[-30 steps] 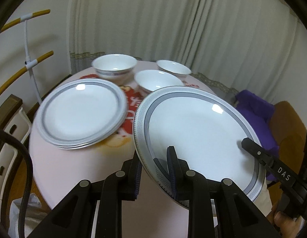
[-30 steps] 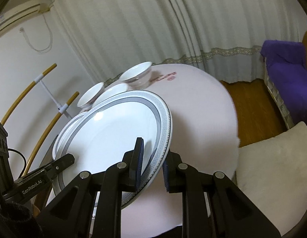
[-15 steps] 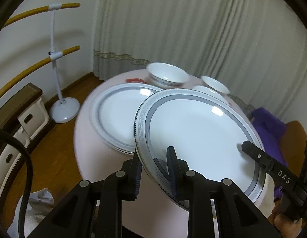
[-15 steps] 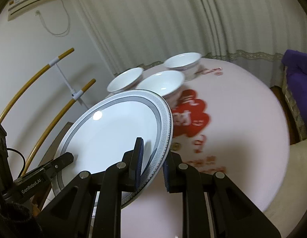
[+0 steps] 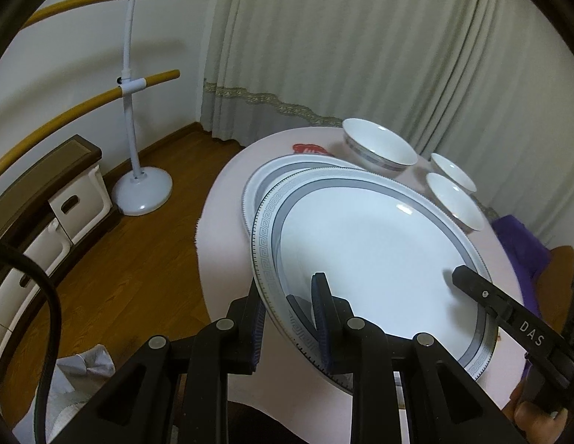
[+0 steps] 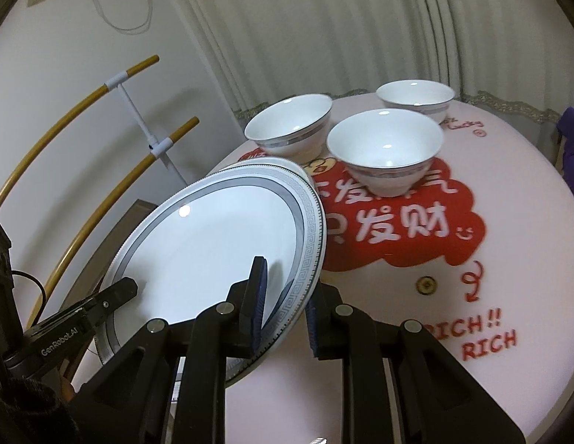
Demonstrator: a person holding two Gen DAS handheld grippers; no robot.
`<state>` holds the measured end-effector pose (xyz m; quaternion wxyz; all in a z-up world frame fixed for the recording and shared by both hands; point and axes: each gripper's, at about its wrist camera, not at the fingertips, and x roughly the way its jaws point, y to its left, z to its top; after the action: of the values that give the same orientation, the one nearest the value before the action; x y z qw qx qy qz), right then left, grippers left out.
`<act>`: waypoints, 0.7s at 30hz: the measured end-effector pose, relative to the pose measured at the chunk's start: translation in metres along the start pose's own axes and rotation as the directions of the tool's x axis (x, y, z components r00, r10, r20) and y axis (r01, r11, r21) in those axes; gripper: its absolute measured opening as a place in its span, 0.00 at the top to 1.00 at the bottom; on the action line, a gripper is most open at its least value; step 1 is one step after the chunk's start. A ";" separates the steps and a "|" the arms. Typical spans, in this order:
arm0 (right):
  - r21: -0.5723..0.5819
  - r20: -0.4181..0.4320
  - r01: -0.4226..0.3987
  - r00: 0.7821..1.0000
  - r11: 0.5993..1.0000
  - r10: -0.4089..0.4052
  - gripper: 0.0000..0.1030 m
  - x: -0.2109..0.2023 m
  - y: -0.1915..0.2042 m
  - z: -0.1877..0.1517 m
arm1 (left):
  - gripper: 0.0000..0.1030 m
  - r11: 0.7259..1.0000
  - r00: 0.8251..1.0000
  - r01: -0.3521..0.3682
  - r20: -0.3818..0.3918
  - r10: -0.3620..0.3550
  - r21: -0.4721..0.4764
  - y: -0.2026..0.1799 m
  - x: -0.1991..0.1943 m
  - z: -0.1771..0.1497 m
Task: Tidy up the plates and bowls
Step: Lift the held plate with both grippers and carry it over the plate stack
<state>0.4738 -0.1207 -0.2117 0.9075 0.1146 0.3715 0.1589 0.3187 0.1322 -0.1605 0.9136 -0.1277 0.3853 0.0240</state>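
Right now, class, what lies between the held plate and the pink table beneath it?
The stacked plates lie there, on the table, part-hidden under the held plate. The left wrist view shows it best.

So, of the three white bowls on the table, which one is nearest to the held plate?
The white bowl with a grey band standing on the red print, the middle one; the other two bowls stand behind it, nearer the curtain.

Black left tool [image 5: 289,318] with blue pads, silver screws, black cable.

Home dining room, curtains [image 5: 361,55], wood floor [image 5: 131,259], round table [image 6: 509,259]
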 end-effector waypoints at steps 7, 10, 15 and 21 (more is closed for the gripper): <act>0.003 -0.028 0.005 1.000 1.000 -0.004 0.81 0.022 0.001 0.004 | 0.80 1.000 1.000 -0.016 -0.023 0.016 -0.007 -0.001 0.035 0.015; 0.004 -0.034 0.004 0.999 1.000 -0.004 0.81 0.029 0.001 0.005 | 0.80 1.000 1.000 -0.025 -0.019 0.025 -0.001 -0.004 0.047 0.023; 0.008 -0.033 0.003 0.999 1.000 -0.003 0.81 0.034 0.000 0.010 | 0.80 1.000 0.999 -0.023 -0.025 0.023 0.000 -0.005 0.069 0.033; 0.012 -0.032 0.008 0.999 1.000 -0.008 0.81 0.037 0.000 0.013 | 0.80 1.000 0.999 -0.024 -0.031 0.025 0.005 -0.007 0.081 0.040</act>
<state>0.5079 -0.1083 -0.2266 0.9014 0.1162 0.3875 0.1547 0.4038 0.1313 -0.1898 0.9075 -0.1214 0.4009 0.0324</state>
